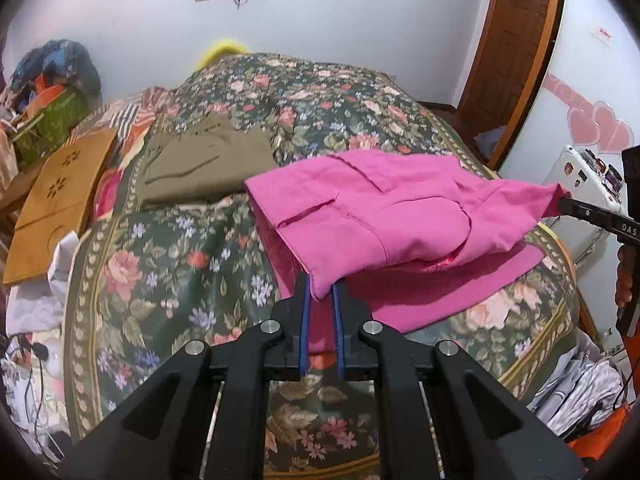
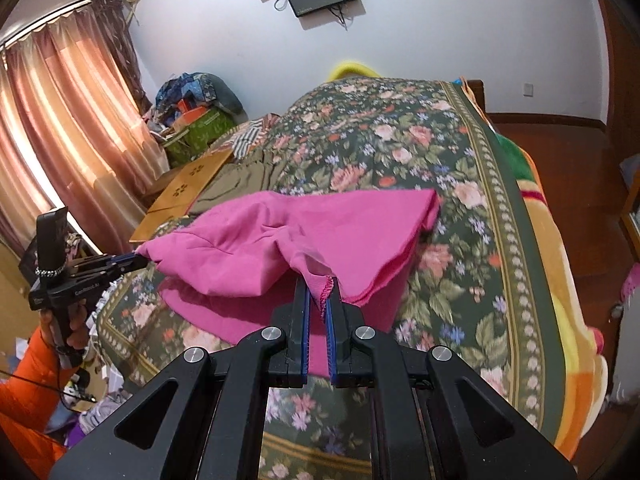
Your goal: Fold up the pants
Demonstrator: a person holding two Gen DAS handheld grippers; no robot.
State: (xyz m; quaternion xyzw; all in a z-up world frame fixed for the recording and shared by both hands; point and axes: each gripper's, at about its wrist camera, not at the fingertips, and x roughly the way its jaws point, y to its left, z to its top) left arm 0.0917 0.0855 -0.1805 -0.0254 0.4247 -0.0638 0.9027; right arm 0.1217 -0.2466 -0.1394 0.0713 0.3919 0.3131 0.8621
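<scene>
Pink pants (image 1: pixel 400 216) are held up over the floral bedspread (image 1: pixel 168 272), with a lower layer still lying on the bed. My left gripper (image 1: pixel 320 288) is shut on one corner of the pants. My right gripper (image 2: pixel 318 292) is shut on the other corner, at a stitched hem. The pants (image 2: pixel 288 240) sag between the two grippers. The right gripper also shows at the right edge of the left wrist view (image 1: pixel 568 205). The left gripper shows at the left of the right wrist view (image 2: pixel 134 258).
Folded olive-green pants (image 1: pixel 208 160) lie further up the bed. A wooden board (image 1: pixel 56 200) sits at the bed's left side. Bags and clutter (image 1: pixel 48 92) stand beyond it. A wooden door (image 1: pixel 516 48) is at the right; curtains (image 2: pixel 60 120) are at the left.
</scene>
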